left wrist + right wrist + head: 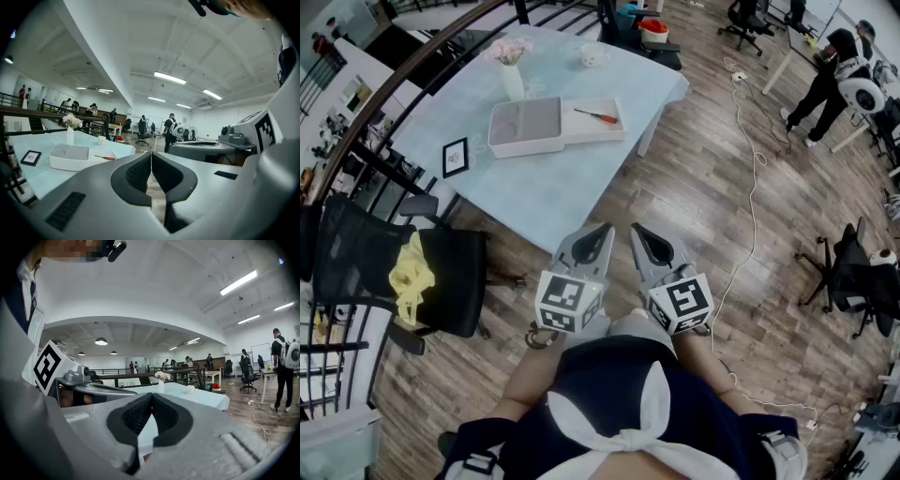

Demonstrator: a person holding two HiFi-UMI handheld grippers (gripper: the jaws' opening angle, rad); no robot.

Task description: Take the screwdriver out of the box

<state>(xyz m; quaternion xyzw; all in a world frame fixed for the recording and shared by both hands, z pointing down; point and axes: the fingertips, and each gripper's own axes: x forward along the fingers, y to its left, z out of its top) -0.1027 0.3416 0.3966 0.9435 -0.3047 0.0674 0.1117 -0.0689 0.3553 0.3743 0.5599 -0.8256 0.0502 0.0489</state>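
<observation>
The left gripper (pixel 598 234) has its 2 jaws pressed together with nothing between them, as its own view shows, where the dark pads meet in one line. The right gripper (pixel 641 232) is likewise closed and empty. Both sit side by side just in front of the person's body, pointing near level towards 12 o'clock, with bare wooden floor under them.

Outward from there, at about 11 o'clock in the head view, stands the pale blue table (pixel 553 192), well apart from both grippers. On it lies the white box (pixel 525 145), opened flat. The screwdriver (pixel 596 116), red-handled, rests in the box's shallow half at its 3 o'clock side, untouched. A vase of flowers (pixel 512 70) stands just past the box at 12 o'clock, a small framed picture (pixel 455 157) at its 9 o'clock, and a cup (pixel 592 56) further back.

By my reading the task is at its very start: the approach. The next move calls for stepping up to the table, opening one gripper, most likely the right, and bringing it down over the screwdriver's shaft or handle.

No brand or label can be read. The marker cubes carry only black-and-white square patterns, and the framed picture is too small to make out.
</observation>
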